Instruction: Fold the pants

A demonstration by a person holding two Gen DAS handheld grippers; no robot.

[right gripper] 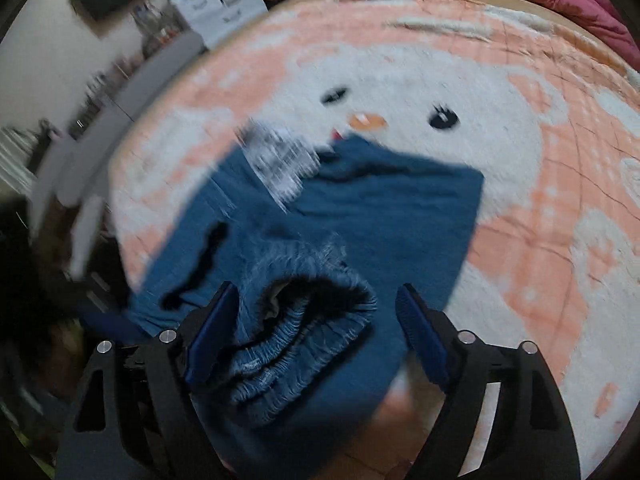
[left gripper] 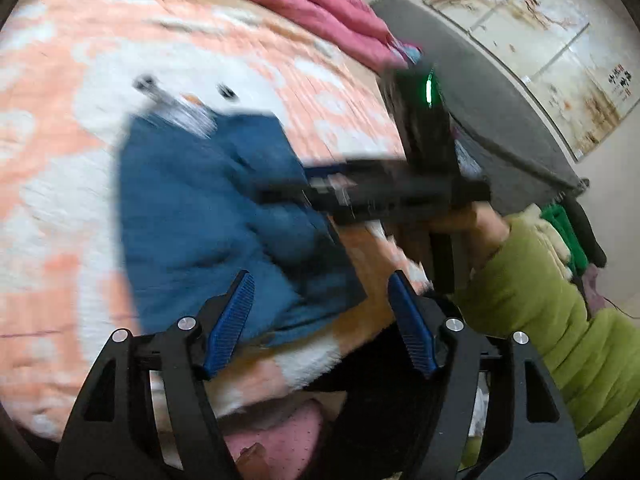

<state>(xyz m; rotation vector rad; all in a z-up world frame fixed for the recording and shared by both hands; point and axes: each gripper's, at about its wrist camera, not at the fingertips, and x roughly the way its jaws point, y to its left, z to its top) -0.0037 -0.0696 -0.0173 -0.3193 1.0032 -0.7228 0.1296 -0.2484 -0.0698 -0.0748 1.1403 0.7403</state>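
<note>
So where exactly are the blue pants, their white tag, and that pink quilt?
blue pants (right gripper: 384, 208): right wrist view, on the flat folded cloth.
white tag (right gripper: 276, 164): right wrist view, on the tag's blurred middle.
pink quilt (left gripper: 320, 12): left wrist view, on its bunched folds.

Both views: soft, even indoor light, no hard shadows, no glare. Strong fisheye bending, dark vignette at corners. Left wrist view: heavy motion blur over blue pants (left gripper: 208, 208) and snowman blanket (left gripper: 80, 80); right gripper (left gripper: 384, 192) smeared into streaks, green indicator light (left gripper: 429, 90) glowing bright. Own fingers (left gripper: 230, 320) sharp. Right wrist view: blur strongest at left edge, white tag (right gripper: 280, 160) streaked; waistband (right gripper: 304, 320) fairly crisp.
</note>
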